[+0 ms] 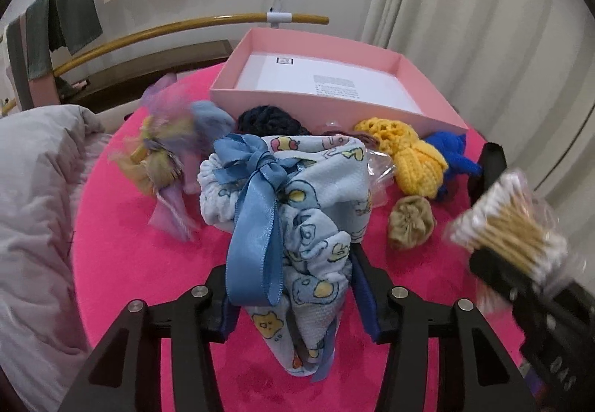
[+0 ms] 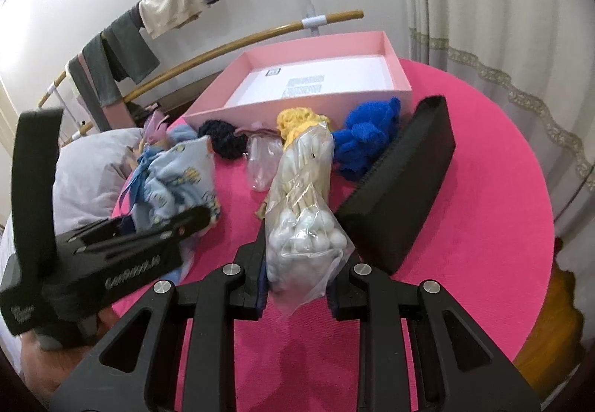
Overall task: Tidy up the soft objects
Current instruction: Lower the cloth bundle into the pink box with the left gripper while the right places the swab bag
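Between left hand-held gripper [image 1: 290, 296] pads | clamped towel bundle [image 1: 297, 226], long axis pointing away | right hand-held gripper [image 2: 297, 285] clenching swab bag [image 2: 301, 211]

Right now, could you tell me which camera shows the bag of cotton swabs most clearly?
The right wrist view: the bag of cotton swabs fills its centre, sharp, clamped by the right gripper. The left wrist view shows it blurred at the right edge.
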